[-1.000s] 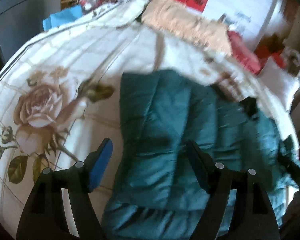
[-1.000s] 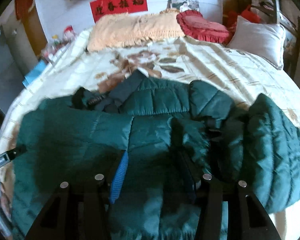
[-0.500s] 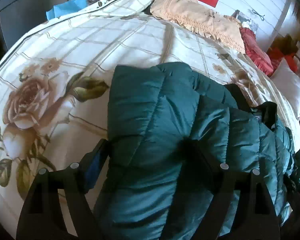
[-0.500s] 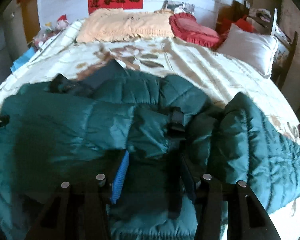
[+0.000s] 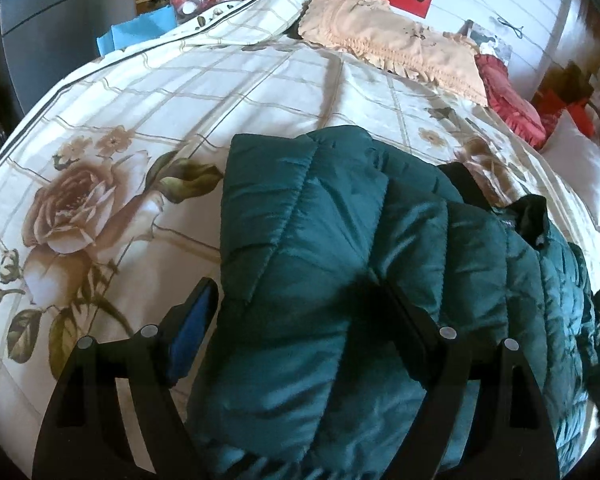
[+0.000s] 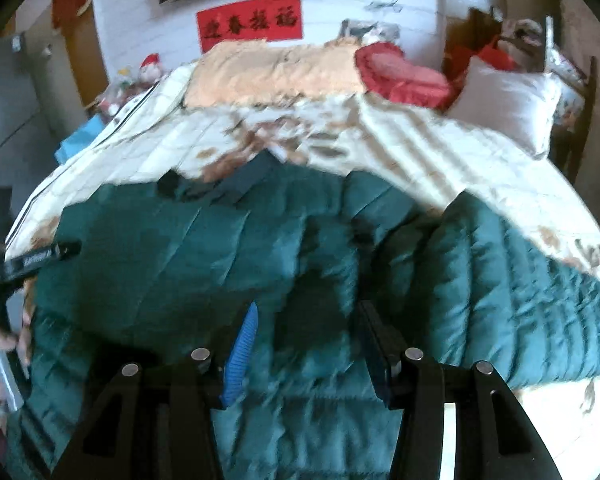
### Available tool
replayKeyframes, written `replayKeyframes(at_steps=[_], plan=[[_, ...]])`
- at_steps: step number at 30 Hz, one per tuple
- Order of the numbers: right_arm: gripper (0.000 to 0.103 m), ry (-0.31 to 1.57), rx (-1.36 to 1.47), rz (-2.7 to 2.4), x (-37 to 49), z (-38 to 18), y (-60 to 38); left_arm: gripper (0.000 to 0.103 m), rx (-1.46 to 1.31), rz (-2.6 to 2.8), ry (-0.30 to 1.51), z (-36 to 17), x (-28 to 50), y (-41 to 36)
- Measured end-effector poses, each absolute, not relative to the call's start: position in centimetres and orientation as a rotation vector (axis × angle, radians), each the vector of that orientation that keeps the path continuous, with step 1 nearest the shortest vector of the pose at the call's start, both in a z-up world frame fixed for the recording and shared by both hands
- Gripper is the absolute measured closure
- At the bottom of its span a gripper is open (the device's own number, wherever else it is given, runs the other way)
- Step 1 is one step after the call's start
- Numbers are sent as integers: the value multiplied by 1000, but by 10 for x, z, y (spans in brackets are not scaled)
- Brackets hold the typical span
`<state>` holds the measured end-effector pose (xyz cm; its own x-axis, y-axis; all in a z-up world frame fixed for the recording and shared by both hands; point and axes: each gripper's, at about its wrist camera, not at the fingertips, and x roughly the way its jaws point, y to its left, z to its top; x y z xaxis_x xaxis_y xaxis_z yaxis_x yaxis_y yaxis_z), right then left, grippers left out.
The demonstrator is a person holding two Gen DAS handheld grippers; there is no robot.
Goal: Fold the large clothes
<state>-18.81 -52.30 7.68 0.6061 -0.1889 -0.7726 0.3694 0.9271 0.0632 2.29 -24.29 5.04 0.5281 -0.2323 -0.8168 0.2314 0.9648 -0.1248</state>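
My left gripper point(image 5: 296, 320) wide open, jaws just opened further, straddling folded edge of green jacket point(image 5: 340, 264), pads not pressing. My right gripper point(image 6: 308, 340) half-spread over jacket middle; grip unclear through blur. Jacket lies on floral bedspread point(image 5: 140, 120), loose sleeve point(image 6: 520, 292) at 3 o'clock. Risk: puffy fold springs back once released; slippery fabric slides, sleeve drags.
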Motion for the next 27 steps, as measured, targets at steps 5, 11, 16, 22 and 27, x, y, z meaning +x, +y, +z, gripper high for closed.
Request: replayKeyframes(at_steps=[5, 11, 16, 22, 27], plan=[[47, 925, 175, -386, -174, 42, -525, 20, 2, -303, 959, 65, 0, -241], [46, 877, 320, -420, -199, 61, -547, 20, -10, -378, 930, 81, -36, -238], [46, 826, 347, -423, -219, 77, -547, 20, 1, -404, 953, 73, -58, -246], [46, 946, 279, -420, -196, 46, -538, 20, 78, -388, 1009, 48, -68, -262], [44, 893, 301, -391, -219, 64, -532, 20, 60, -406, 973, 62, -83, -257]])
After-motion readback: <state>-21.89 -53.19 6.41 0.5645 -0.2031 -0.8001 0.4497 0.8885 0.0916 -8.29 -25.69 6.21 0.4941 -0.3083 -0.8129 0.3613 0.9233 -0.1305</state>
